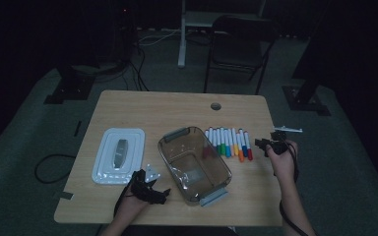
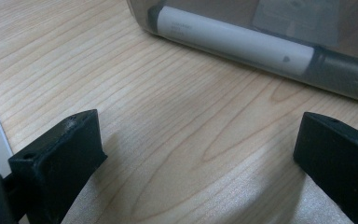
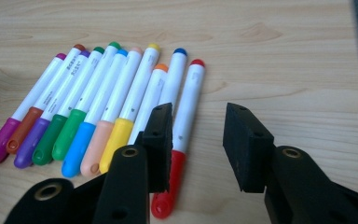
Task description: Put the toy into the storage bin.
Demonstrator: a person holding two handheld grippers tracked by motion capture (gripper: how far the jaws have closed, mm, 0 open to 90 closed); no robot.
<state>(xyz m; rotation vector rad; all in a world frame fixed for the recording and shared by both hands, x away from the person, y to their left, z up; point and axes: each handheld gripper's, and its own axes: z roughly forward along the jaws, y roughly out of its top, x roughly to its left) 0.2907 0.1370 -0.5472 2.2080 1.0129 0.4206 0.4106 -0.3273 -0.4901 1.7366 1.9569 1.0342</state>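
The red marker (image 3: 182,135) is the last on the right in a row of markers (image 1: 228,142) lying side by side on the bench (image 1: 177,105), just right of the clear container (image 1: 193,163). In the high view the row sits right of centre, each pen running near-to-far with its white barrel toward the far edge and its coloured cap toward the person. In the right gripper view the red marker's long axis runs almost along the gripper's own line of sight, tilted a little, with its red cap nearest the jaws.

The right gripper (image 3: 198,140) hovers just right of the row, its jaws apart with a moderate gap and nothing between them. One jaw overlaps the red marker's barrel in that view; the other stands over bare wood to the right. As I read it, the pen lies slightly left of the gap, so the gripper would need to shift left to straddle it across its narrow width.

The left gripper (image 1: 150,189) rests low at the near edge of the bench, well apart from the markers, jaws wide apart over bare wood, facing the container's near wall. The white lid (image 1: 118,154) lies to the left. The right hand is much the nearer to the pens.
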